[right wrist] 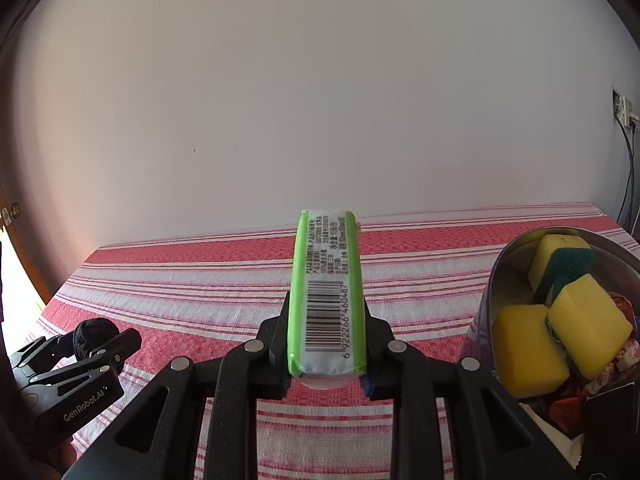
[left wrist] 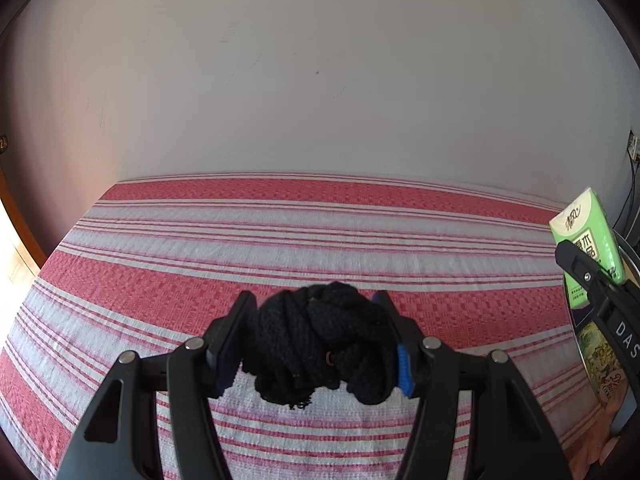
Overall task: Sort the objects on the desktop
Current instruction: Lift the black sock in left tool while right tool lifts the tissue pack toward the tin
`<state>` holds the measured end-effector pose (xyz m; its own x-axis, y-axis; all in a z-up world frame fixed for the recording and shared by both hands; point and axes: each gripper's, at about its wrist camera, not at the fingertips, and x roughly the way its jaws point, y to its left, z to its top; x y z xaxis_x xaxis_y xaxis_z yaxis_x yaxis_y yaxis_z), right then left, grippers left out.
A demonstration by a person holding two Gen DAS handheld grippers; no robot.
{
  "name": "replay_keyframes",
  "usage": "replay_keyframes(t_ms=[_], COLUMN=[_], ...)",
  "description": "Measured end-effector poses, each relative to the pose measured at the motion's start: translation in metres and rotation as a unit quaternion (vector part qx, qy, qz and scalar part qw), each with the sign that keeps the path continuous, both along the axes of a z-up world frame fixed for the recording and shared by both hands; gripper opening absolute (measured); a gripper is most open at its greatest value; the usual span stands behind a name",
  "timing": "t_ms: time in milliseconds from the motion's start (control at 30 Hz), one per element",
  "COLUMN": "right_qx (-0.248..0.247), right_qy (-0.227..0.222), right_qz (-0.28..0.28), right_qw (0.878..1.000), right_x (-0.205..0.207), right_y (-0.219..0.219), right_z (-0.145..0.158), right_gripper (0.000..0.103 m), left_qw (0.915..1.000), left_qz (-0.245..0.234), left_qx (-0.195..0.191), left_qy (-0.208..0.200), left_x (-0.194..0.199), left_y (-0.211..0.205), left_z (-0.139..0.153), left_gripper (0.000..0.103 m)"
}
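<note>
**Both claws loaded over striped cloth**

Red-and-white woven cloth point(left wrist: 320, 232) covers the table under a plain pale wall. Left claw point(left wrist: 316, 344), half spread, clamps a soft black knitted bundle point(left wrist: 320, 344) between its pads. Right claw point(right wrist: 326, 344), closed tight, grips a slim green tissue pack point(right wrist: 326, 292), barcode up. Just right of it stands a round metal tin point(right wrist: 486, 300) holding blocky yellow sponges point(right wrist: 528, 352).

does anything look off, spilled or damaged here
Nothing stands out. The left gripper holds a black knitted bundle, the right gripper a green tissue pack, both intact. The sponges sit inside the metal tin, nothing spilled on the striped cloth.
</note>
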<state>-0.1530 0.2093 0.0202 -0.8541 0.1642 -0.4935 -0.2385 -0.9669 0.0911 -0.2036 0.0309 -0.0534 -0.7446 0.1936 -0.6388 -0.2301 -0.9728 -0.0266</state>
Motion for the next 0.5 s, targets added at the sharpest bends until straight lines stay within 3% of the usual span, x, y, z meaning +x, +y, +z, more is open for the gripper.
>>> replay_keyframes(t_ms=[500], right_qx=[0.016], right_qy=[0.027], right_qz=[-0.039], right_qw=[0.999], right_x=[0.069], right_y=[0.002], right_z=[0.005], right_gripper=[0.027], left_qw=[0.9958], left_qz=[-0.076], left_qx=[0.014], left_qy=[0.050], left_x=[0.057], left_y=[0.047], left_z=[0.014], left_gripper=[0.060])
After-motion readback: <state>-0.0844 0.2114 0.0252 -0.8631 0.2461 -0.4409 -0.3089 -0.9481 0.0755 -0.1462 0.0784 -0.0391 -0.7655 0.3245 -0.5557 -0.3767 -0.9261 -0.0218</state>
